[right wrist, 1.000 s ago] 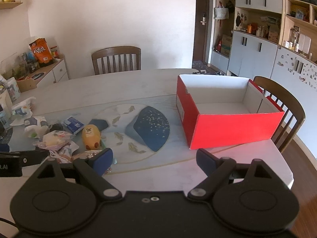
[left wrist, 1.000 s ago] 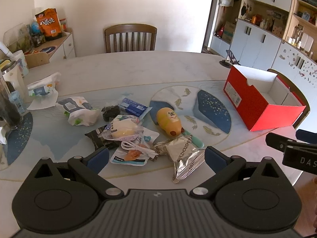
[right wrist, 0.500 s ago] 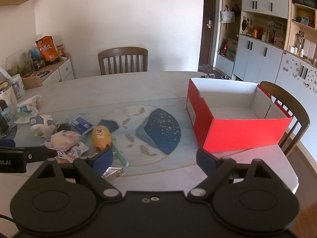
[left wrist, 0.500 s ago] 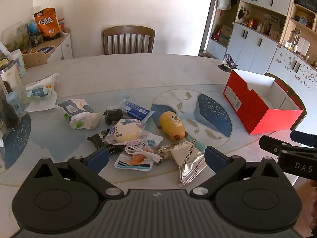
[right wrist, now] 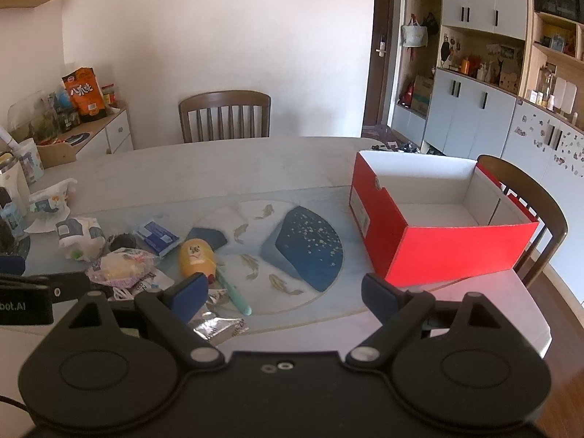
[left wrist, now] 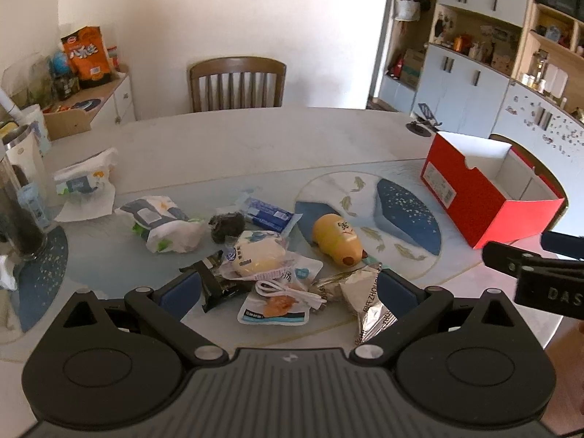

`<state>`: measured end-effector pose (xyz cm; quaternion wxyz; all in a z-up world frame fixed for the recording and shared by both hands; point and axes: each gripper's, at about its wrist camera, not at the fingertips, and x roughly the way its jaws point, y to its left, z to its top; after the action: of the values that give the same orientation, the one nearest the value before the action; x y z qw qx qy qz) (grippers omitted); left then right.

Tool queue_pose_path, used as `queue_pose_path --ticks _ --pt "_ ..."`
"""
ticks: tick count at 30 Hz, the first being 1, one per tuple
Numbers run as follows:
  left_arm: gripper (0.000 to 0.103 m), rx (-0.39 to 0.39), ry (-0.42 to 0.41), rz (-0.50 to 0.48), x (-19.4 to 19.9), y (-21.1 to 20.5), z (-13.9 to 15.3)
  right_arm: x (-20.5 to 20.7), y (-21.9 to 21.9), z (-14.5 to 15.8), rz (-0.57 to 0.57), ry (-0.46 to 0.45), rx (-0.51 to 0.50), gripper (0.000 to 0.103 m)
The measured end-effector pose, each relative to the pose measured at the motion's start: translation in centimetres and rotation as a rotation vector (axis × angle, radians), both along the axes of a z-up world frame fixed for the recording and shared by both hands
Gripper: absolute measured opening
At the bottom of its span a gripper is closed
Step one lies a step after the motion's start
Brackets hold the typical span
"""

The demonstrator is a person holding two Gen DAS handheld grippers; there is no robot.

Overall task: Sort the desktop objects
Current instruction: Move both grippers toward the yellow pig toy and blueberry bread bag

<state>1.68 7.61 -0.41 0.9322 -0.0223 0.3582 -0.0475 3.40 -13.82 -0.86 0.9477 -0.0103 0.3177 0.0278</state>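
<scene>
A pile of small items lies on the table in front of my open, empty left gripper (left wrist: 288,286): a yellow toy (left wrist: 337,237), a wrapped bun (left wrist: 255,257), a silver foil packet (left wrist: 368,301), a white cable (left wrist: 288,292), a blue packet (left wrist: 268,211) and a tissue pack (left wrist: 164,219). An empty red box (left wrist: 485,197) stands to the right. My right gripper (right wrist: 284,292) is open and empty, held above the table's front edge between the pile and the red box (right wrist: 438,241). The yellow toy (right wrist: 195,257) sits left of it.
A wooden chair (left wrist: 236,82) stands at the far side and another (right wrist: 525,211) behind the box. A kettle and cups (left wrist: 22,189) stand at the left edge. A green pen (right wrist: 233,292) lies by the toy.
Both grippers have drawn back and risen a little, so the pile and the box look farther away. Nothing on the table has moved.
</scene>
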Motion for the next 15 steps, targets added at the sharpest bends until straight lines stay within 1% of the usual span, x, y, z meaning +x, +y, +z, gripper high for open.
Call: queue_pose_path --ticks 2,5,12,15 --pt "0.103 0.003 -0.025 -0.008 -0.2 0.3 0.1 0.1 0.5 0.0 0.0 -0.008 -0.002 0.091" --pt "0.103 -0.008 -0.041 -0.028 -0.2 0.9 0.1 0.4 1.2 0.0 -0.001 -0.02 -0.003 0.091" --pt "0.103 -0.043 -0.036 -0.042 0.7 2.1 -0.4 1.3 2.2 -0.5 0.002 -0.019 -0.002 0.091" --pt "0.103 -0.038 -0.023 -0.059 1.5 2.1 -0.8 2.2 2.5 -0.8 0.014 -0.015 -0.006 0.091"
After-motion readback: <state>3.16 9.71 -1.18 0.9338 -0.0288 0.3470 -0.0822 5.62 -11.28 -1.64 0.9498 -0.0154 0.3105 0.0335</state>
